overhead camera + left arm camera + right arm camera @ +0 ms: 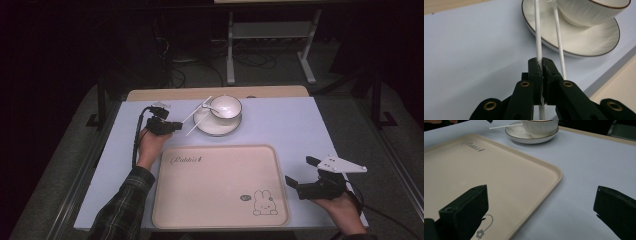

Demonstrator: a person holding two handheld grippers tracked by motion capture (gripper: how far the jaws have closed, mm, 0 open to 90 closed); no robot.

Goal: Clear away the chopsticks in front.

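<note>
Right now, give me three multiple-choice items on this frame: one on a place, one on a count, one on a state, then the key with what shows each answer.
1. Where does the bowl sit?
A. on the tray
B. on the saucer
C. on the bare table

2. How many white chopsticks run toward the saucer in the left gripper view?
A. one
B. two
C. four

3. How do the right gripper jaws stand?
A. wide apart, nothing between them
B. clamped on a chopstick
C. closed on the tray rim

Key: B, the bowl rests on the saucer beyond the tray. B, two chopsticks show: the left gripper is shut on one chopstick, and the other chopstick lies beside it. A, the right gripper view shows its jaws far apart over table and tray edge.
</note>
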